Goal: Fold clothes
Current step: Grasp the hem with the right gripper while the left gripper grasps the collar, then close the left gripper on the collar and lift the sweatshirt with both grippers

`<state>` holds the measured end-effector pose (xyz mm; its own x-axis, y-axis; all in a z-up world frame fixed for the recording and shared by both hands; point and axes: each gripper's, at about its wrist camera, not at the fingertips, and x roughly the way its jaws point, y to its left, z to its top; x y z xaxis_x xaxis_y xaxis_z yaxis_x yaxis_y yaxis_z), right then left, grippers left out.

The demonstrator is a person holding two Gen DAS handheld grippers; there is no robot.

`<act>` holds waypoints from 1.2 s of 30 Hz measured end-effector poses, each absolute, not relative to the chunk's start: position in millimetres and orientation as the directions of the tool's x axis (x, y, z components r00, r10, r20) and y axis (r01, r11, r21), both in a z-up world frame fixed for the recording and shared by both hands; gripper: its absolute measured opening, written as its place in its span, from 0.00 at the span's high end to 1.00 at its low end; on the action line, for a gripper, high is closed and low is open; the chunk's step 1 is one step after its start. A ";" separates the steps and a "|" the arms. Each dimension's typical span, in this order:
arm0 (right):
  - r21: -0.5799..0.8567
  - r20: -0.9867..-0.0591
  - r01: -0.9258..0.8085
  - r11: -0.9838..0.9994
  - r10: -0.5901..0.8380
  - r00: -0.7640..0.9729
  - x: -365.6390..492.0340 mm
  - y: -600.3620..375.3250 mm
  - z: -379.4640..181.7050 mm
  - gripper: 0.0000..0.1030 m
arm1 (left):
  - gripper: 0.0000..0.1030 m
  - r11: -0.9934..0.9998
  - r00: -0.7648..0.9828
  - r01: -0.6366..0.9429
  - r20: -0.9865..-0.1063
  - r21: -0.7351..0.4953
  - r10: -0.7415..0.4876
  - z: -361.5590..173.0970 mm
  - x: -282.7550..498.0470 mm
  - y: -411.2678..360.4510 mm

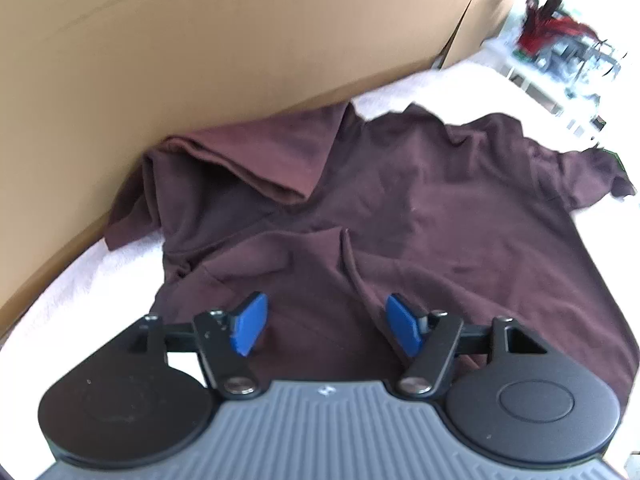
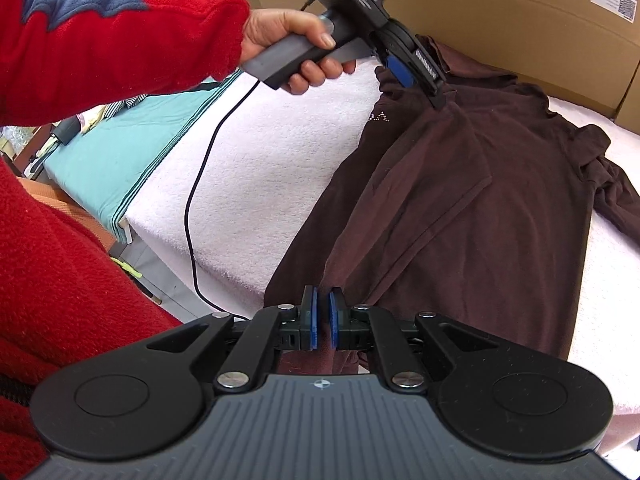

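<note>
A dark maroon shirt [image 1: 420, 200] lies spread on a white towel [image 1: 80, 280], one sleeve folded over against the cardboard. My left gripper [image 1: 326, 324] hovers over the shirt, open, its blue pads [image 1: 250, 326] wide apart with only loose cloth below them. In the right wrist view the shirt [image 2: 480, 220] stretches away from me, and a hand in a red sleeve [image 2: 288, 40] holds the left gripper [image 2: 438, 98] at the shirt's far edge. My right gripper [image 2: 323, 320] is shut on the shirt's near hem, with cloth pinched between the pads.
Tall cardboard walls [image 1: 200, 40] [image 2: 500, 12] stand close behind the towel. A black cable [image 2: 192, 208] trails across the towel [image 2: 260, 180] and over its near edge. A teal mat [image 2: 120, 160] lies to the left. Red and metal clutter [image 1: 556, 40] sits far right.
</note>
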<state>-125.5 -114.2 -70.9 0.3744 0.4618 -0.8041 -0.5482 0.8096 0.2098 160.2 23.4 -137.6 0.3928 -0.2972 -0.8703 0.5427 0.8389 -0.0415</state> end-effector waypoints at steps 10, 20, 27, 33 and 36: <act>0.198 -0.806 -0.528 0.826 0.444 0.392 -122.5 -120.3 -70.7 0.94 | 0.99 0.832 0.400 0.550 -0.853 -0.070 -0.335 -130.6 155.3 0.0; 0.236 -0.772 -0.510 0.827 0.478 0.418 -124.3 -131.6 -60.5 0.94 | 1.00 0.850 0.437 0.504 -0.804 -0.152 -0.403 -93.2 159.3 34.8; 0.271 -0.741 -0.455 0.848 0.486 0.464 -119.2 -149.0 -47.5 0.94 | 0.99 0.810 0.317 0.564 -0.864 -0.161 -0.392 -114.9 142.4 32.4; 0.303 -0.659 -0.378 0.875 0.479 0.580 -105.0 -182.6 -3.7 0.94 | 0.99 0.770 0.272 0.630 -0.900 -0.101 -0.341 -139.9 137.8 3.8; 0.317 -0.612 -0.348 0.883 0.470 0.636 -102.0 -198.3 18.9 0.94 | 0.92 0.776 0.309 0.626 -0.892 -0.070 -0.330 -138.7 152.9 -9.2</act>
